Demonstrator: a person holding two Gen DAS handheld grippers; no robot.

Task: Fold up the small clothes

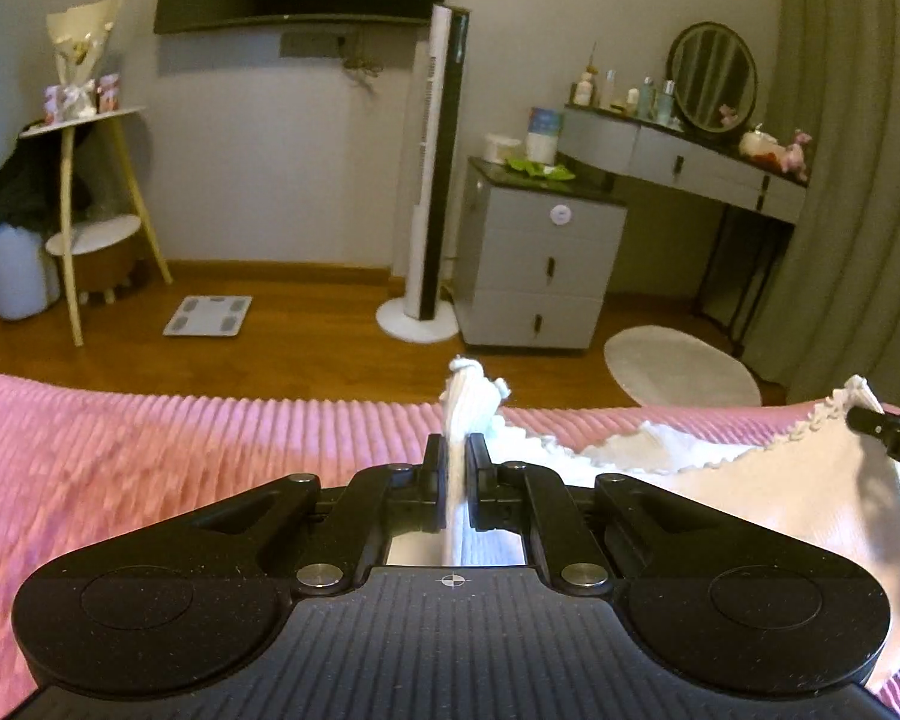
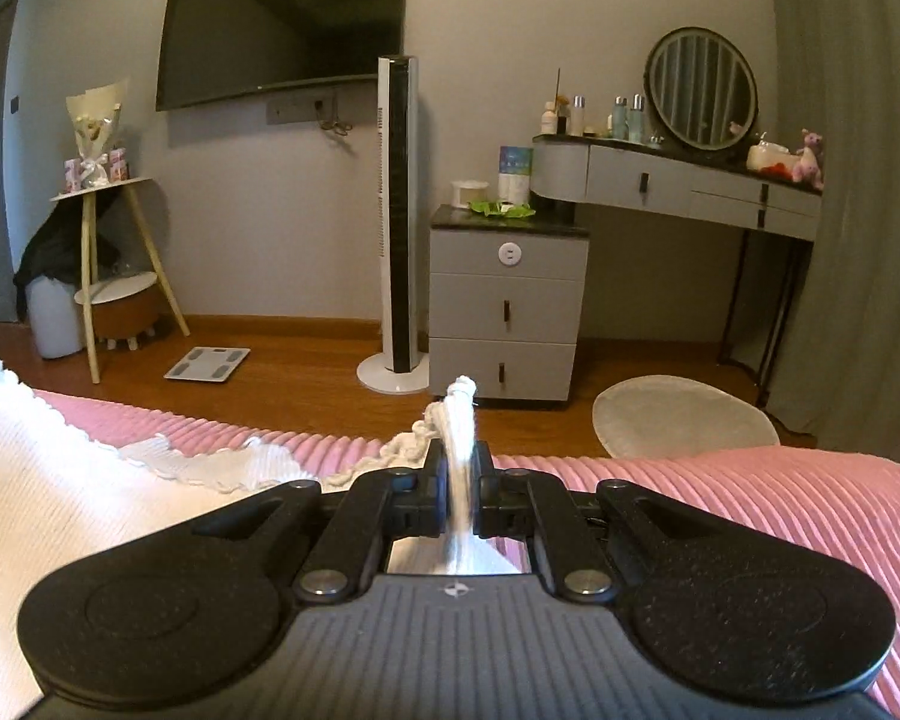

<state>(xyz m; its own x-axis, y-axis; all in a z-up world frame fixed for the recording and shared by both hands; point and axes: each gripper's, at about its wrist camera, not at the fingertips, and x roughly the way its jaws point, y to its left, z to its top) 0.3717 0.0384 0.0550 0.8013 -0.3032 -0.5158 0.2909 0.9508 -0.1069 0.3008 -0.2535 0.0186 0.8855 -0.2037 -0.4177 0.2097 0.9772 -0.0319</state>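
Left gripper (image 1: 456,462) and right gripper (image 2: 459,468) each pinch a scalloped edge of the white ribbed garment (image 1: 810,492) above the pink bedspread (image 1: 180,450). Fold under way; next, lay both corners over evenly.

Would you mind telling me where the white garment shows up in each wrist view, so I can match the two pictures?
Left wrist: the white garment is pinched in the left gripper at centre and spreads to the right edge over the pink bedspread.
Right wrist: it is pinched in the right gripper and spreads to the left edge.
Shared landmark: the tower fan beside the grey drawer unit.
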